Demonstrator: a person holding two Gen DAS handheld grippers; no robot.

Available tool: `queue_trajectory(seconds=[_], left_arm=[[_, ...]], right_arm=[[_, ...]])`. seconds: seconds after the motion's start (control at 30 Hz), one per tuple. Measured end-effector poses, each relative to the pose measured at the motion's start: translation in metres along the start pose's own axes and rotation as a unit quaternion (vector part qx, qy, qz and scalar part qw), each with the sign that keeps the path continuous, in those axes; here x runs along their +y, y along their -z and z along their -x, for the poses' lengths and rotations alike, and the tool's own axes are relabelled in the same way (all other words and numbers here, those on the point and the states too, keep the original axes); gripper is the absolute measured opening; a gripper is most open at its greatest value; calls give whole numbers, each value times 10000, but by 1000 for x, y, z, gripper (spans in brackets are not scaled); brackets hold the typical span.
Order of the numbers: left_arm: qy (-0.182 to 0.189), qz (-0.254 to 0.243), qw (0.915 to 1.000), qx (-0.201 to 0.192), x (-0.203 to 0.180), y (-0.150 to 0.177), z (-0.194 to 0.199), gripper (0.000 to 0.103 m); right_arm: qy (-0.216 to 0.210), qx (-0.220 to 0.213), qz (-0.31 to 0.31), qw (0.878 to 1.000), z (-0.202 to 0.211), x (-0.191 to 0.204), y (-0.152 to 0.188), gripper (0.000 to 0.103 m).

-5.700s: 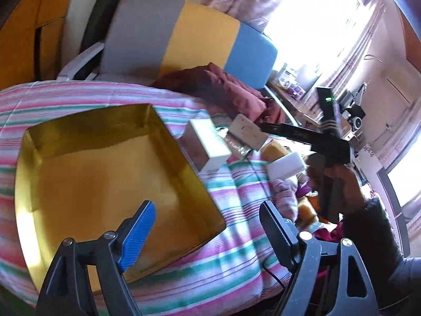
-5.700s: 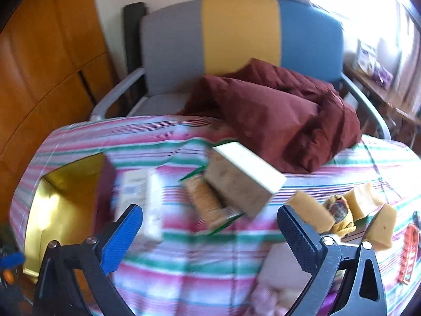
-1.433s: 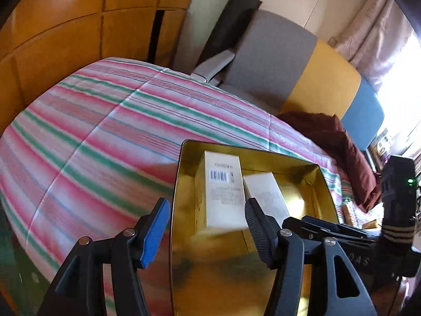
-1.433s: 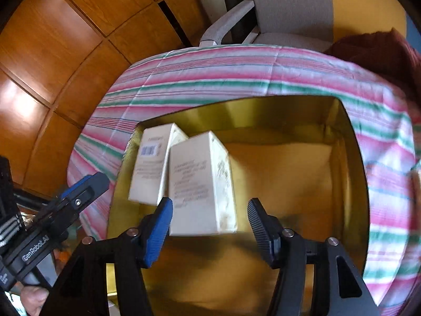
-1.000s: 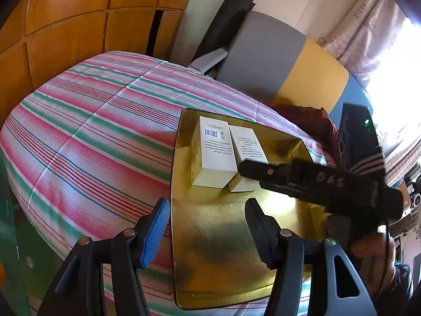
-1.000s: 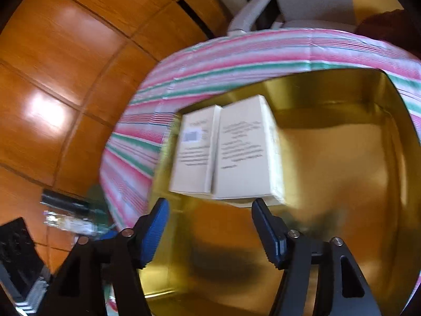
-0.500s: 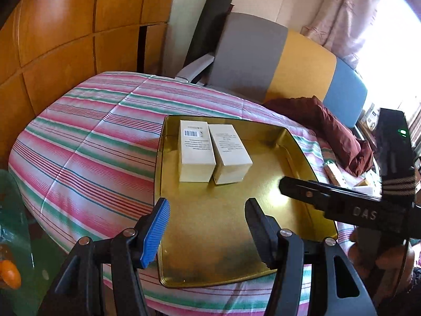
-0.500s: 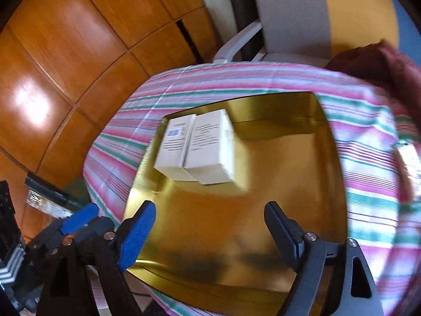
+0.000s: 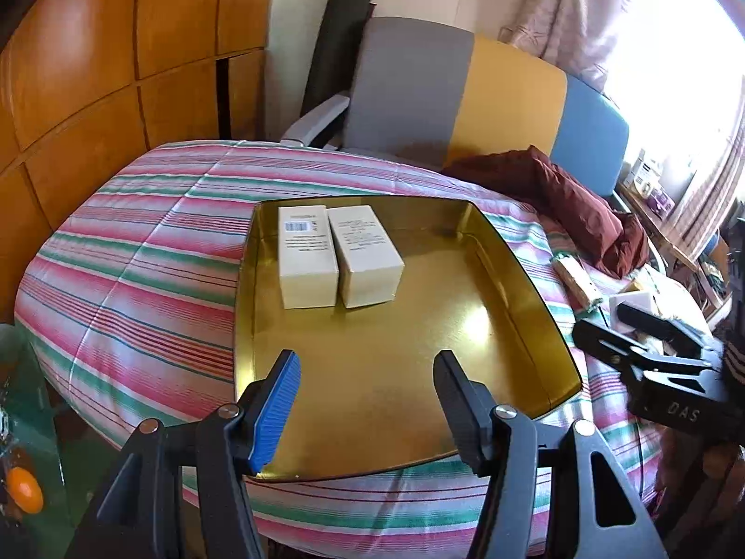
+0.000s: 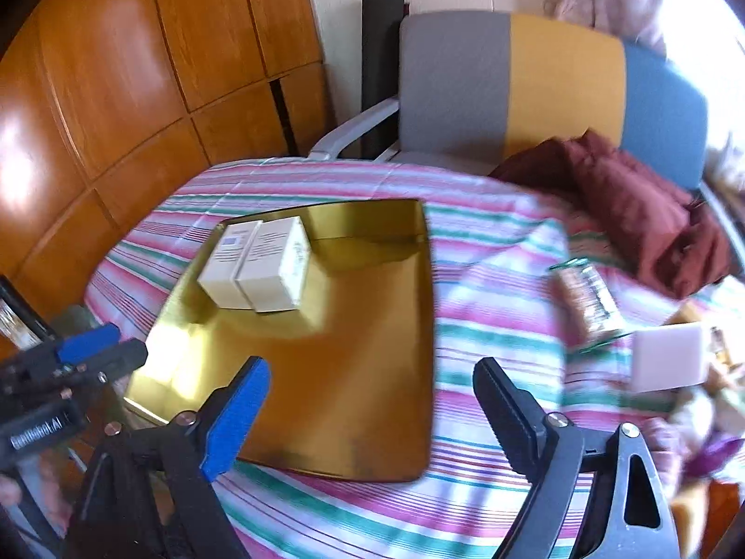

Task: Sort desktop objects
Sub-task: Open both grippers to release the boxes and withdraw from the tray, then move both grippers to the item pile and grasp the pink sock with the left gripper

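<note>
A gold tray [image 9: 512, 279] [image 10: 419, 326] lies on the striped tablecloth. Two white boxes sit side by side at its far left corner: one with a barcode [image 9: 305, 251] [image 10: 223, 256] and one with text [image 9: 365, 254] [image 10: 274, 265]. My left gripper [image 9: 365, 396] is open and empty above the tray's near edge. My right gripper [image 10: 372, 400] is open and empty over the tray's right side; it also shows in the left wrist view [image 9: 652, 349]. A wrapped snack [image 10: 589, 298] [image 9: 575, 275] and a white block [image 10: 668, 358] [image 9: 633, 303] lie right of the tray.
A maroon cloth [image 9: 558, 191] [image 10: 628, 195] lies at the back right before a grey, yellow and blue chair [image 9: 465, 88]. Wooden panels [image 10: 116, 93] stand to the left. More small items crowd the table's right edge [image 10: 717, 400]. An orange ball [image 9: 21, 491] lies low left.
Both grippers have let go of the white boxes, opened wider and pulled back from the tray. The right gripper has swung to the right, toward the loose items.
</note>
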State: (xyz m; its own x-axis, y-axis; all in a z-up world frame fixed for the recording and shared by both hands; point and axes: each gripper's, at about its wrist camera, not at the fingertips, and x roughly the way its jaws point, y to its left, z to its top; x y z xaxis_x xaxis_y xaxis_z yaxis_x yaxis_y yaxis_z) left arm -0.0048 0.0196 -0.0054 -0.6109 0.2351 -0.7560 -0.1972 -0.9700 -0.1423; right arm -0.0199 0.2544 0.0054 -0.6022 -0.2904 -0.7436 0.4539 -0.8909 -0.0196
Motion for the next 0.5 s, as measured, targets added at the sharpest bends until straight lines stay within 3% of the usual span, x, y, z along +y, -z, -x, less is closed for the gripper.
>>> queue_trajectory(seconds=[0.1,0.23,0.3,0.5], left_arm=[[94,-161,9998,39,-10,2,-2,60],[263,-351,9990,76,-25,4,-4,60],[379,-448,9983,67,-34,4,-3,60],[691,-702,9951,127,-57,2,-7,60]], right_arm=[[327,-251,198,9990,17,-8,4,102],[670,-183,107,9975,28,-32,6,103],[624,-159,-141,9978,34,-48,7,103],[402,207,-1457,9883,58,-126,21,87]])
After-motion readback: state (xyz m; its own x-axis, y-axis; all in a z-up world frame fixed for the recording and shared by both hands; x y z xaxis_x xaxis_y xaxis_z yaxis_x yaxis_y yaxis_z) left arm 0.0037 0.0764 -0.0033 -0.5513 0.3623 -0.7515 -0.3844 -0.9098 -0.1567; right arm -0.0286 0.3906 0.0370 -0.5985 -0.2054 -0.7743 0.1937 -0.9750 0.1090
